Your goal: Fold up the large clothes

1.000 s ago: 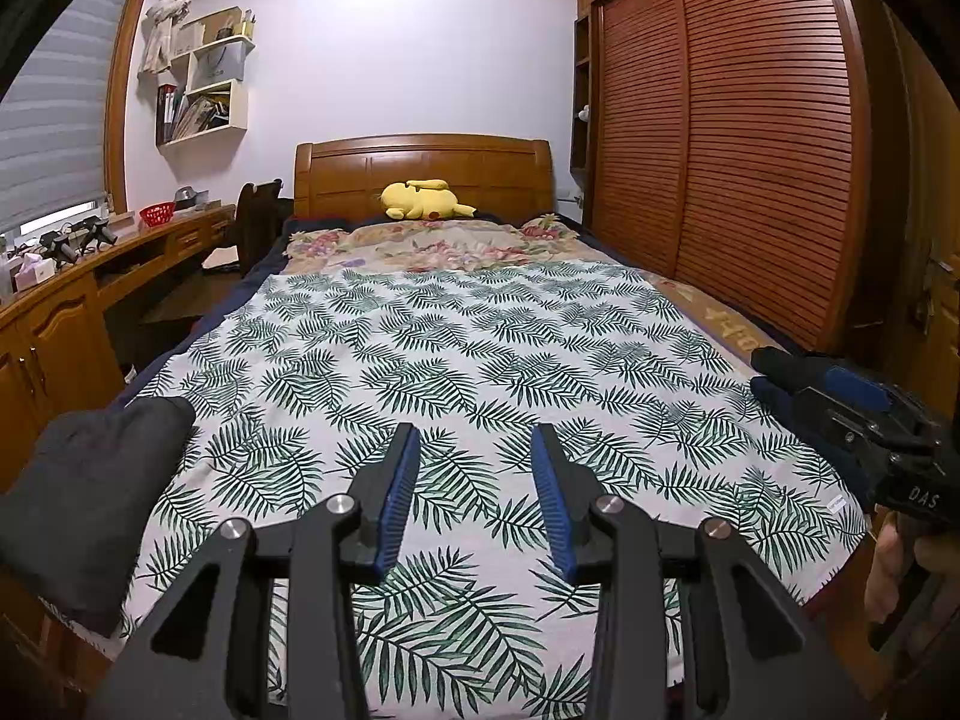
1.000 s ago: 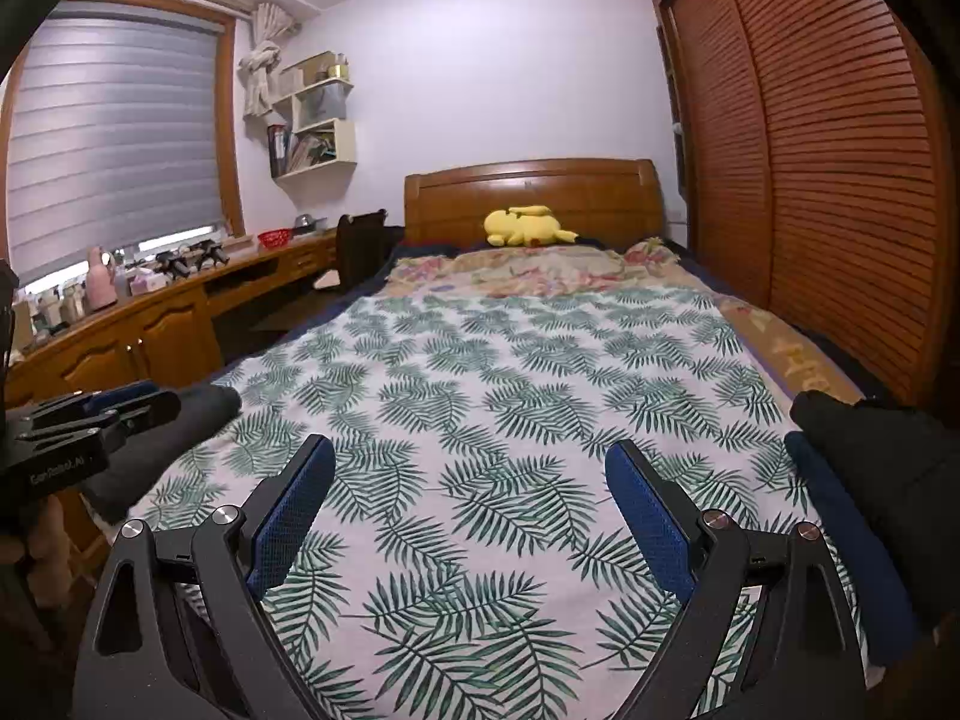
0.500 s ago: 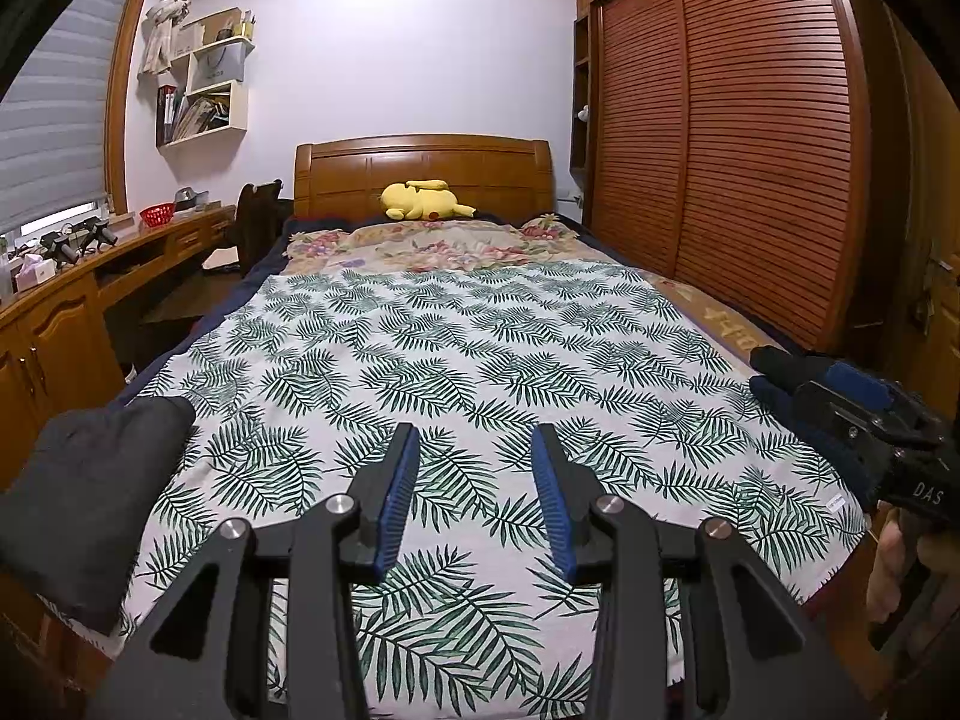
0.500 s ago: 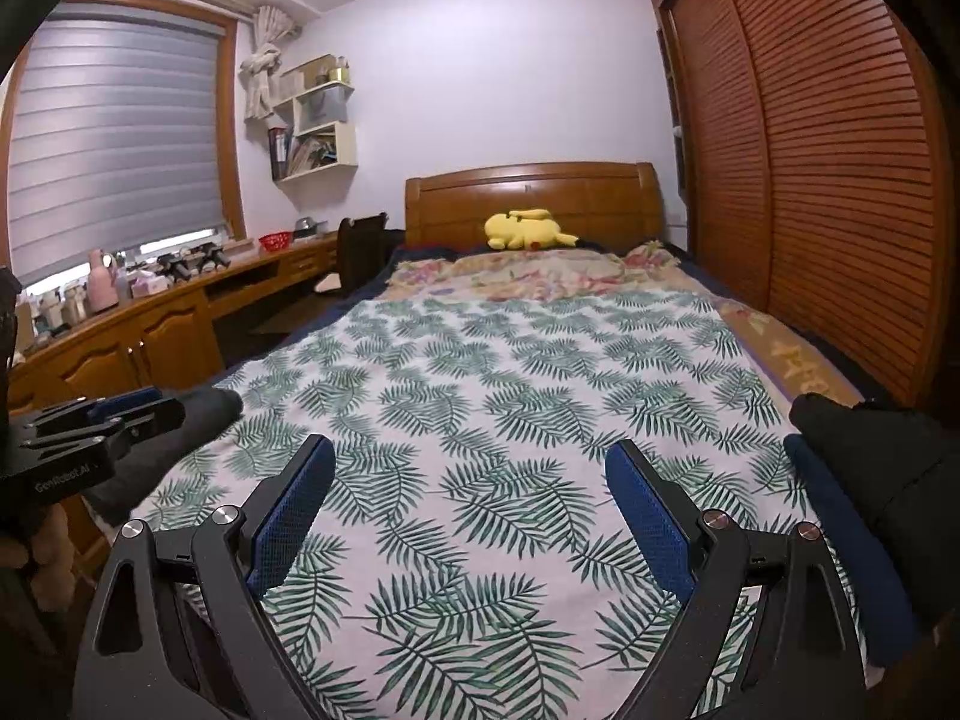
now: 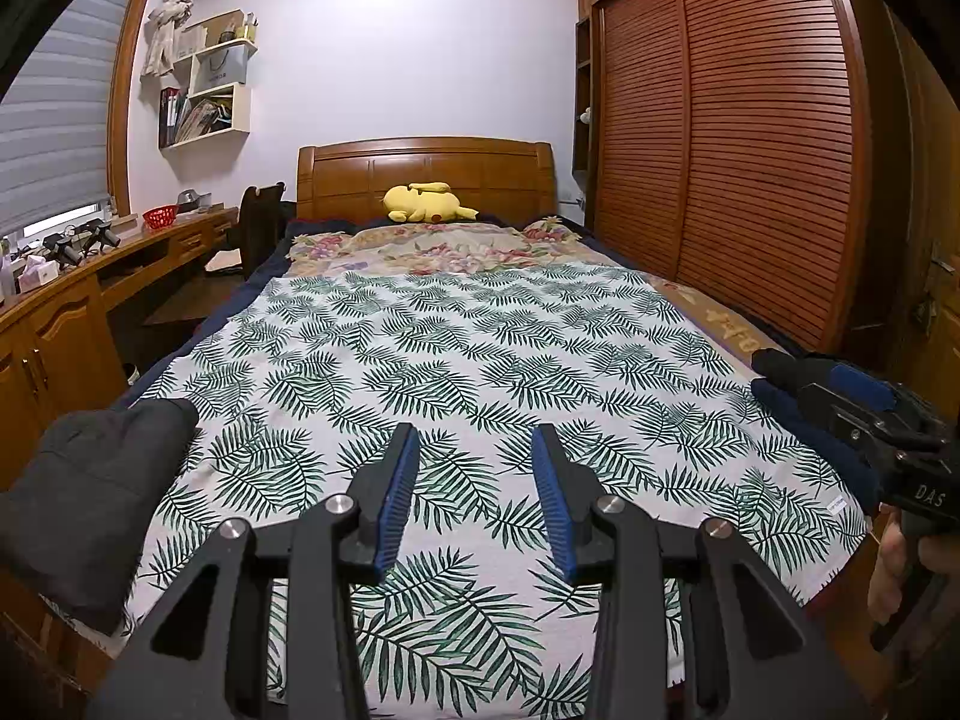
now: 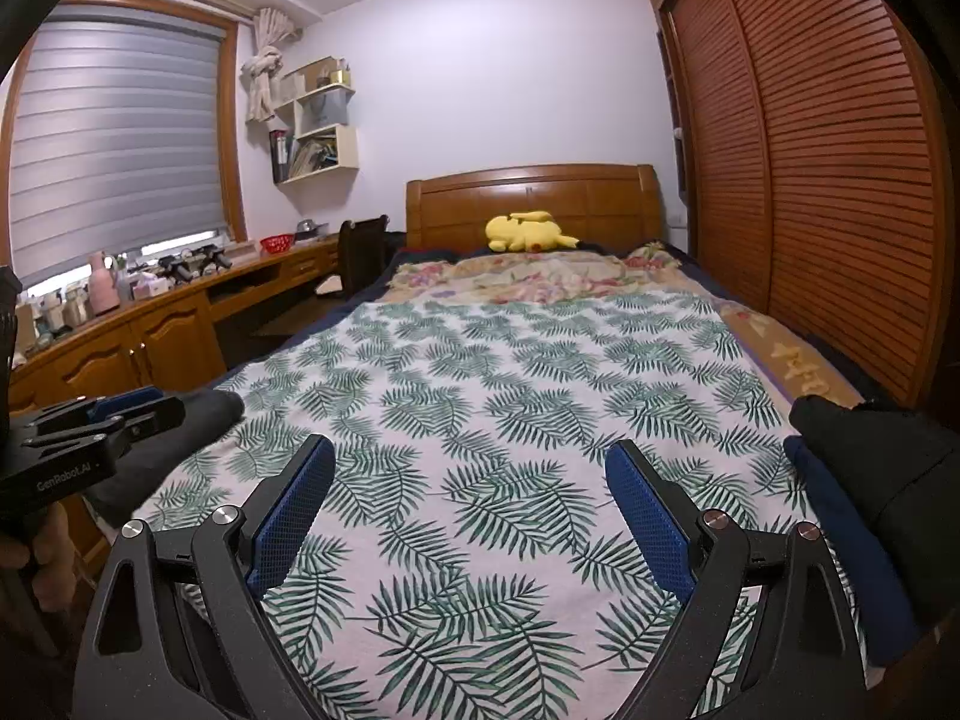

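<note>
Clothes lie in two heaps at the bed's (image 5: pixel 480 348) foot: a grey garment (image 5: pixel 90 480) left, dark garments (image 6: pixel 888 480) right. Both tools, left (image 5: pixel 474 480) and right (image 6: pixel 471 492), hover empty with jaws apart; whether folding is ahead or finished is unclear.

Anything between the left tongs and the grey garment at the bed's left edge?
Nothing visible. The left tongs hover open over bare leaf-print sheet; the dark grey garment lies at the bed's left edge, with only flat sheet between them. The right tongs, also open, are on the far side, near the dark clothes pile.
</note>
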`<move>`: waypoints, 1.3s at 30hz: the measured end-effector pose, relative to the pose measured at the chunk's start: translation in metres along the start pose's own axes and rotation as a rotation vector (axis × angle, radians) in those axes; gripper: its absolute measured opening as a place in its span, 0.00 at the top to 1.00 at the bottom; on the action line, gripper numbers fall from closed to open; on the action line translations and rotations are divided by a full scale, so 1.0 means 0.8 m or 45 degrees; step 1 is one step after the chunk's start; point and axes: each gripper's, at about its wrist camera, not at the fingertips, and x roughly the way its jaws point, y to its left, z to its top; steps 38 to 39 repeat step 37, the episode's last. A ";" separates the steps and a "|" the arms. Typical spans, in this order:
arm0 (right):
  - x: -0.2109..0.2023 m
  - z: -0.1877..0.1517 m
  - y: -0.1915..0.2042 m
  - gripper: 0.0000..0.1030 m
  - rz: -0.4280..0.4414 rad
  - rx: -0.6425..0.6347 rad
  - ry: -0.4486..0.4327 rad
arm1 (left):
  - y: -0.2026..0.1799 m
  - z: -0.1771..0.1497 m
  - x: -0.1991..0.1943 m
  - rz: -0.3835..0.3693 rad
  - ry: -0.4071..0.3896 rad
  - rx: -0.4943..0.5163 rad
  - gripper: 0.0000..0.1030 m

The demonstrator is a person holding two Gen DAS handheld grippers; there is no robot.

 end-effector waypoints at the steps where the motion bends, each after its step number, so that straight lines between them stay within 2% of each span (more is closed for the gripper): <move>1: 0.000 0.000 0.000 0.10 0.000 0.000 0.000 | 0.000 0.000 0.000 0.000 0.000 -0.001 0.63; 39: 0.000 0.006 -0.002 0.10 -0.001 0.002 -0.014 | -0.005 0.003 -0.007 0.009 -0.025 0.007 0.63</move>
